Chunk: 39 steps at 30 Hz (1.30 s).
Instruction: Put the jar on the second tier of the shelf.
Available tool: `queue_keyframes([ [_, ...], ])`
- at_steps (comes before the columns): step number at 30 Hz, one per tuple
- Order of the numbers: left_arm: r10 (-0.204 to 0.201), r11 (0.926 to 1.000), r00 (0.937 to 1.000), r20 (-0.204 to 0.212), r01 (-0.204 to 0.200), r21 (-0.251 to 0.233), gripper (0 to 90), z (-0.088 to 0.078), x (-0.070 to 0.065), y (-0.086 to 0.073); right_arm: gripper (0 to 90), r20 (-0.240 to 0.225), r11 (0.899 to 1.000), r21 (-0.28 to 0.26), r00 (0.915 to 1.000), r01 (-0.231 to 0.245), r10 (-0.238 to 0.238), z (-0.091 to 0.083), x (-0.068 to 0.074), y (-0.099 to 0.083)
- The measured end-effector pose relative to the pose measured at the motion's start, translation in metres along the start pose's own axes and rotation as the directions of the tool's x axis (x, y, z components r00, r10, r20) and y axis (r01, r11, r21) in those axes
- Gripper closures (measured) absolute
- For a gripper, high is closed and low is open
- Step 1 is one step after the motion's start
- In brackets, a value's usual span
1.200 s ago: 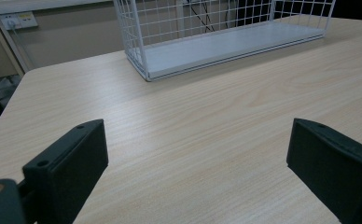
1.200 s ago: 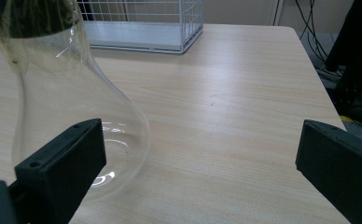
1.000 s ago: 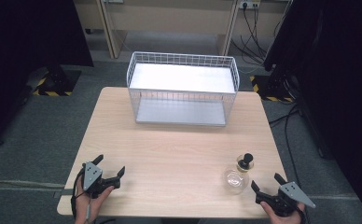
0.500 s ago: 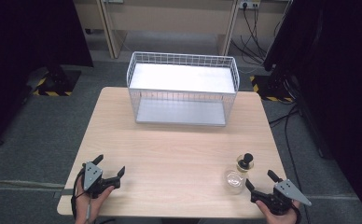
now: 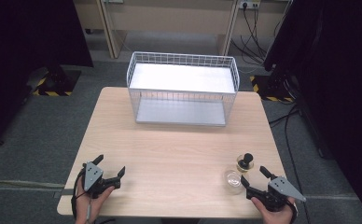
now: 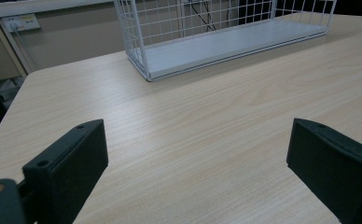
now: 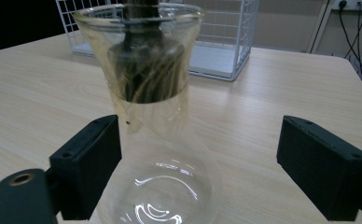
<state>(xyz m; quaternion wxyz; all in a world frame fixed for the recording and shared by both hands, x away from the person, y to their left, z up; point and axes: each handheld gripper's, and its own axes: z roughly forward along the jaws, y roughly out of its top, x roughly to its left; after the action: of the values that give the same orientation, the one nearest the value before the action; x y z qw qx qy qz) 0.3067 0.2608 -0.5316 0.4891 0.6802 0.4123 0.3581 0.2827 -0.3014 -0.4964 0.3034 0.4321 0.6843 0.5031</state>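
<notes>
Taking the white wire basket [image 5: 184,88] at the far side of the table [image 5: 170,154] as our landmark, we are resting our left hand-held gripper [image 5: 110,173] well in front of its left end, jaws apart on nothing, keeping it out of the way. In front of the basket's right end, we are bringing our right hand-held gripper [image 5: 253,179] around the clear glass flask [image 7: 158,154], jaws just closing yet not pressing it. A small dark-stoppered bottle [image 5: 246,161] is standing just behind the flask.
</notes>
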Motion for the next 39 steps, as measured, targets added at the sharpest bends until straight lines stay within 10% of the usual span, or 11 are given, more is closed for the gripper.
queue_keyframes([
  [22, 0.003, 1.0, 1.0, 0.003, -0.003, -0.001, 5.0, 0.0, 0.0, 0.0, 48.6, -0.059, 0.999, -0.014, 0.9972, 0.045, -0.046, 0.019, 0.016, 0.01],
  [39, 0.005, 1.0, 1.0, 0.002, -0.005, -0.001, 5.0, 0.0, 0.0, 0.0, 51.0, -0.054, 0.999, -0.011, 0.9976, 0.043, -0.044, 0.019, 0.02, 0.014],
])
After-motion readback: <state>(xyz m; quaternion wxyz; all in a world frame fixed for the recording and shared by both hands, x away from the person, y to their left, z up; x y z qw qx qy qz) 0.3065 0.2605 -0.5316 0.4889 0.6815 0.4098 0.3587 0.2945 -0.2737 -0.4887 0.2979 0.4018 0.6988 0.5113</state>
